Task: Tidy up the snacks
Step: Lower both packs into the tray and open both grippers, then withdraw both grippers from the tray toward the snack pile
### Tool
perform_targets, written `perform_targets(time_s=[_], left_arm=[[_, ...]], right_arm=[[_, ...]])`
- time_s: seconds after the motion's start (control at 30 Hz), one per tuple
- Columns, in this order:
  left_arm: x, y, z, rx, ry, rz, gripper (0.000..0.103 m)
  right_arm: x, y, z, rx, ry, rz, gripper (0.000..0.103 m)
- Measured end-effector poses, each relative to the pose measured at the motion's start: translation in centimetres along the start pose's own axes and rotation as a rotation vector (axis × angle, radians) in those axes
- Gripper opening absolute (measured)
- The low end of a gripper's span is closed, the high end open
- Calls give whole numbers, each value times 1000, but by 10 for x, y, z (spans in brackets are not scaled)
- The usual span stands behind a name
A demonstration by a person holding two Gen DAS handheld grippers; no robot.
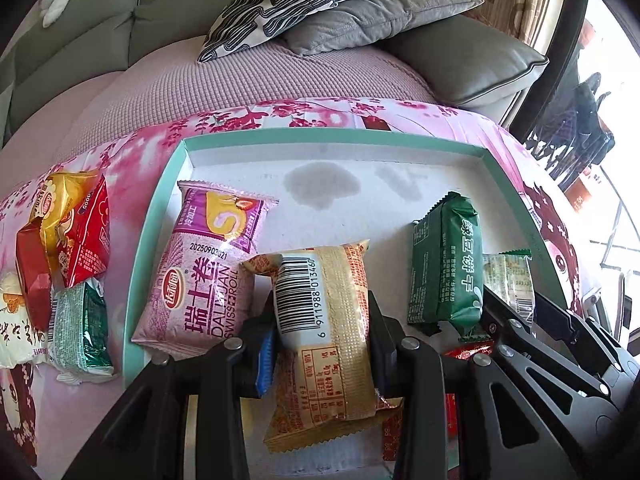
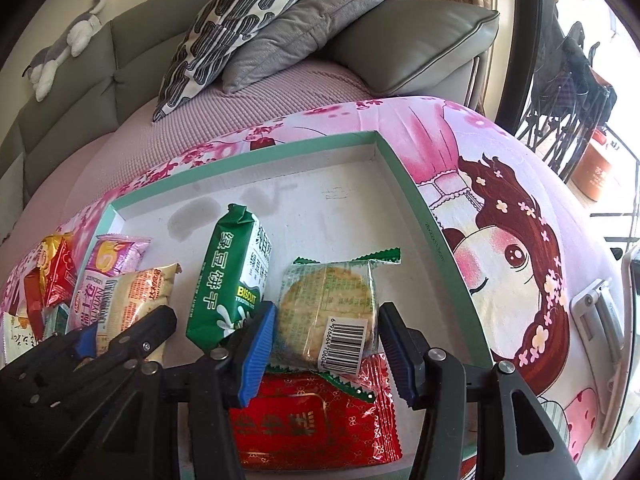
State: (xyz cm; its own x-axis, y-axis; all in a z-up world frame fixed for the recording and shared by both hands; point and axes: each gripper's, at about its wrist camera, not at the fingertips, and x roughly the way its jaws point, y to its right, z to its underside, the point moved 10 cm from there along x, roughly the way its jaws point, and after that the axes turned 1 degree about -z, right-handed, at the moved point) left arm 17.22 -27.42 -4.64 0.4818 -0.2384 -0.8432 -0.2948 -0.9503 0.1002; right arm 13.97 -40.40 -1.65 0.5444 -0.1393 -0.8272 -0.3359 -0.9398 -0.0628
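Golden-wrapped snack [image 1: 324, 320] clenched in left gripper [image 1: 322, 344] over tray's [image 1: 320, 136] near edge — lower flat beside pink Swiss roll [image 1: 208, 272] before releasing — right gripper's [image 2: 326, 344] fingers straddling clear cracker pack [image 2: 328, 312], grip uncertain.

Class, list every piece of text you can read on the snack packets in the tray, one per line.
"DALIYUAN SWISS ROLL", "20250903021": pink packet
"6 911988 013460": tan packet
"BISCUIT": green packet
"GOOD": red packet outside the tray
Barcode digits on the clear cracker packet: partly cut off
Remaining small print: unreadable
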Motion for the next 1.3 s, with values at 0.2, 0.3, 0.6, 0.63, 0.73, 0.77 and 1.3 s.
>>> perform_targets(time_s=[0.2,0.3,0.6,0.63,0.73,0.77,1.3], left_arm=[[-1,-4,0,1,-11,-20,48],[-6,-3,-1,7,-8,-29,52],[-31,-4,-14,31,9,-54,58],[-35,-5,-15,34,14,-61,59],[-45,-11,-18,33,29,-79,59],[-48,-14,-20,31,35,-87,59],[-50,-42,-18,-21,22,-144,72]], right_arm=[[1,2,1,-20,-4,32,59],[2,7,3,-2,-17,35,63],[-9,8,2,-19,-27,41,67],[-12,8,2,-23,-27,46,67],[-20,11,2,-30,-33,64,68],[-23,13,1,-30,-32,68,68],[-32,12,4,-61,-35,85,82]])
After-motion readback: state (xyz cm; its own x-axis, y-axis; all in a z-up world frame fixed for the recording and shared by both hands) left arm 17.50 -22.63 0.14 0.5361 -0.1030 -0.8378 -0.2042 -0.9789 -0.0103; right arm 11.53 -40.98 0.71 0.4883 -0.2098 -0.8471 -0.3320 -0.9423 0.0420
